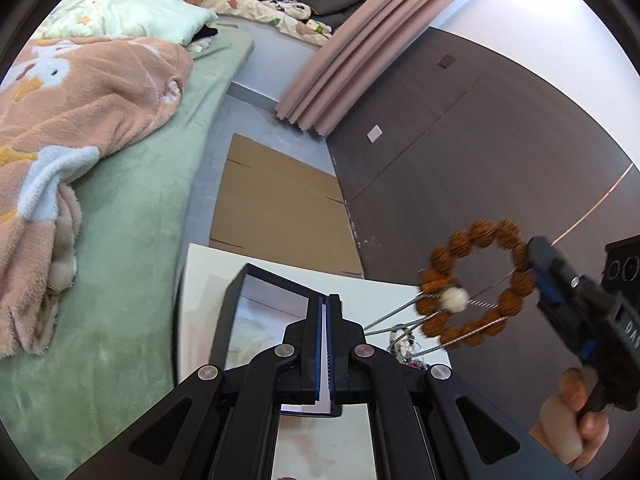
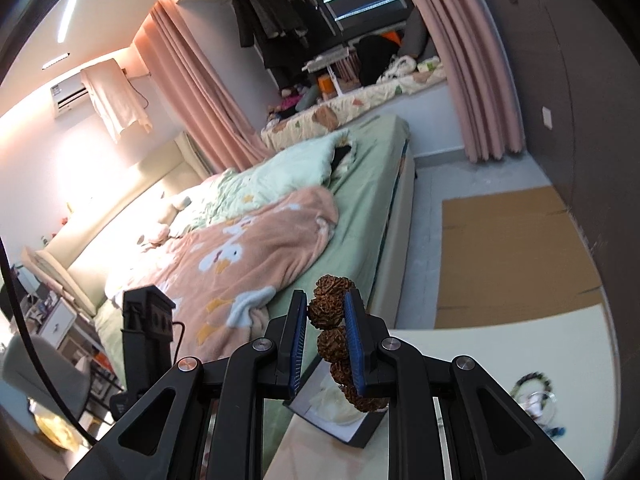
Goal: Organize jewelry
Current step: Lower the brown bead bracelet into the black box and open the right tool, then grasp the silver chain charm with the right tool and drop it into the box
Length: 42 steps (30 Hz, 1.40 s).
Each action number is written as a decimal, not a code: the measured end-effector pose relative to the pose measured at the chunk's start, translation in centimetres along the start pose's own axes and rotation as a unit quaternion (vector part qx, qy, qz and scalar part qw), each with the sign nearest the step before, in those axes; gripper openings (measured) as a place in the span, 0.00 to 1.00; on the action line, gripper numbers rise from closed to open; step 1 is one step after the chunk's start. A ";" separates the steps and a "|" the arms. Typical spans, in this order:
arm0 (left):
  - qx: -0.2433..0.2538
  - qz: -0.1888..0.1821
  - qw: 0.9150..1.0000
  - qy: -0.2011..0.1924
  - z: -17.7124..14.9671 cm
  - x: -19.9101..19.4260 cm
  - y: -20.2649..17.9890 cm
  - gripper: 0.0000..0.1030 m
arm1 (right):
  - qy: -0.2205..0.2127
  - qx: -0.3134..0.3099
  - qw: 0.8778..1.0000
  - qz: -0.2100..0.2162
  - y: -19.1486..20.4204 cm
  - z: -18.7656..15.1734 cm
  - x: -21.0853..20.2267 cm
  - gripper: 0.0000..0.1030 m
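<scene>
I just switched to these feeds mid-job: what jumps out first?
The brown bead bracelet, lifted clear of the white table and pinched by the right gripper. Next, the left gripper closed on the edge of the black-framed mirror standing on that table, with a peach duck blanket on the bed behind.

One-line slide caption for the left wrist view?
Right gripper lifts a brown knobbly-bead bracelet; left gripper clamps a black box's wall.

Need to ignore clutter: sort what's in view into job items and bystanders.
Job: brown bead bracelet clamped in right gripper; mirrored box lid pinched by left gripper; loose jewelry on the table.
Bystanders: bed, peach blanket, curtains, cardboard.
</scene>
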State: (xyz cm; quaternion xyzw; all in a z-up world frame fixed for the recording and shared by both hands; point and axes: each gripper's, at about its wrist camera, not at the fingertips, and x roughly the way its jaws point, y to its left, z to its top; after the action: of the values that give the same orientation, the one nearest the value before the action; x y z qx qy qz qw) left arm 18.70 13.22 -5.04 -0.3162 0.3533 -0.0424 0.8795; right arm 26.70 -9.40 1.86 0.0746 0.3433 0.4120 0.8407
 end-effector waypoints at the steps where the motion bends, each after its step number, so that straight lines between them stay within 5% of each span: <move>1: -0.003 0.004 1.000 -0.004 0.1 -0.2 0.2 0.01 | 0.004 0.003 1.000 0.004 0.0 -0.2 0.4 0.20; 5: -0.005 0.025 0.999 -0.026 0.3 -1.3 1.1 0.03 | 0.021 0.017 1.000 0.013 -0.5 -1.1 2.3 0.20; 6: -0.004 0.033 0.999 -0.032 0.4 -1.7 1.4 0.10 | 0.027 0.020 0.999 0.012 -0.6 -1.4 2.9 0.20; 8: -0.007 0.040 0.998 -0.039 0.5 -2.1 1.9 0.61 | 0.037 0.029 0.999 0.013 -0.9 -2.0 4.0 0.20; 9: -0.012 0.038 0.998 -0.042 0.6 -2.3 2.2 0.98 | 0.043 0.035 0.998 0.016 -1.1 -2.4 4.6 0.20; 13: -0.020 0.037 0.998 -0.056 0.9 -2.9 2.8 1.00 | 0.068 0.062 0.996 0.019 -1.5 -3.2 6.5 0.21; 16: -0.019 0.045 0.997 -0.060 1.0 -3.0 3.1 1.00 | 0.081 0.087 0.991 0.059 -2.0 -3.5 6.9 0.21; 20: -0.022 0.044 0.997 -0.062 0.9 -3.2 3.3 1.00 | 0.073 0.092 0.992 0.046 -2.4 -3.4 5.8 0.45; 25: -0.012 0.039 0.997 -0.061 0.8 -3.1 2.7 1.00 | 0.084 0.087 0.993 -0.001 -3.5 -3.7 4.2 0.46; 27: -0.001 0.045 0.997 -0.060 0.6 -3.0 2.2 1.00 | 0.098 0.081 0.992 -0.019 -4.0 -4.3 3.7 0.63; 29: 0.014 0.052 0.997 -0.061 0.5 -2.7 1.7 1.00 | 0.108 0.076 0.990 -0.043 -4.7 -5.0 3.3 0.70; 42: 0.086 0.071 0.993 -0.025 -1.0 -1.3 -0.2 1.00 | 0.206 0.020 0.971 -0.120 -6.9 -9.4 6.5 0.64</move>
State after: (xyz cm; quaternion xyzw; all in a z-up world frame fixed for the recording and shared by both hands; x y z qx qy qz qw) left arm 17.14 12.92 -4.64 -0.2145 0.3474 -0.0024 0.9129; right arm 27.88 -10.57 -11.39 -0.0366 0.5234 0.3076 0.7938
